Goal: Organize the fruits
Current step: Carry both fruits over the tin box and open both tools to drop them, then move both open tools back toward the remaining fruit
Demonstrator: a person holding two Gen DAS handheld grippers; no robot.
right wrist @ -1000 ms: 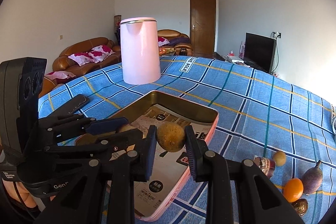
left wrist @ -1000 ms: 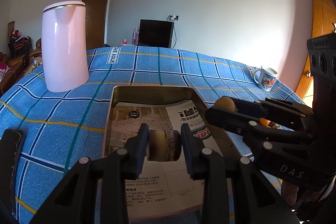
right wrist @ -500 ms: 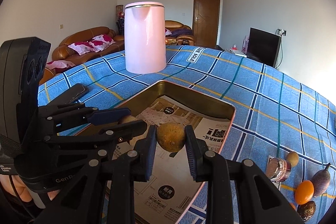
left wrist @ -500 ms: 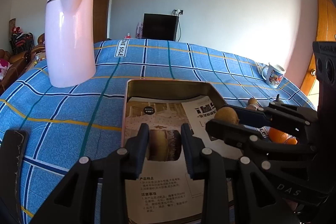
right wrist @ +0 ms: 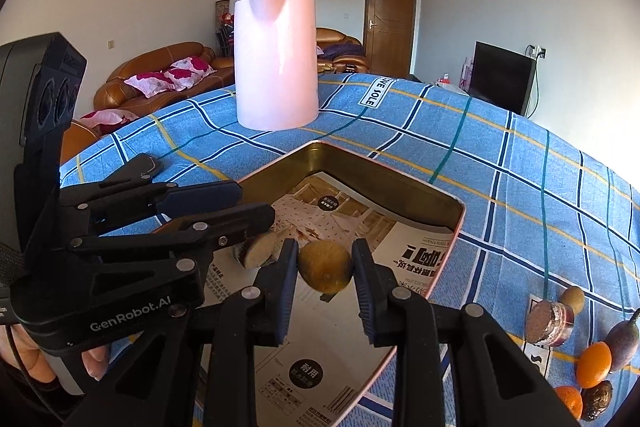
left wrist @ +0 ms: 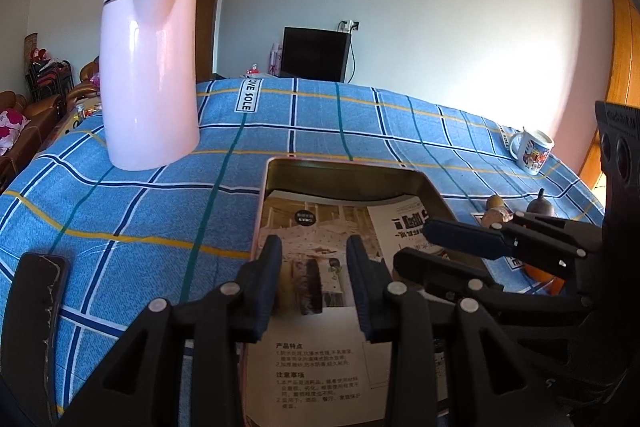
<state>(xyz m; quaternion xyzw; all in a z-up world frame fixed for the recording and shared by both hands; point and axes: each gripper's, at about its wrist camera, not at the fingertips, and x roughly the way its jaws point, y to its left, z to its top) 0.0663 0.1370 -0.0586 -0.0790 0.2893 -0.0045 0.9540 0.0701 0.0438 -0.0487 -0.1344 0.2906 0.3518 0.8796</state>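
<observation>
Brown and rough-skinned, one round kiwi fruit [right wrist: 326,267] sits pinched between the two blue-padded fingers of my right gripper [right wrist: 325,269], low in the centre of the right wrist view, held over the paper-lined gold metal tray [right wrist: 448,201]. My left gripper [left wrist: 314,277] has its jaws spread with nothing between them, hovering over the same tray's near end [left wrist: 340,173]; in the right wrist view it reaches in from the left edge. Just below its tip, on the tray's paper, lies one cut fruit half [right wrist: 258,250].

At the lower right of the right wrist view I count a second small kiwi [right wrist: 572,299], one round foil-wrapped piece [right wrist: 549,321], one purple pointed fruit [right wrist: 621,339], two oranges [right wrist: 594,363], and one dark wrinkled fruit [right wrist: 597,398], all on the blue checked tablecloth [right wrist: 500,155]. One tall pink kettle [right wrist: 276,58] stands upper centre; one white printed mug [left wrist: 534,151] sits at the right of the left wrist view.
</observation>
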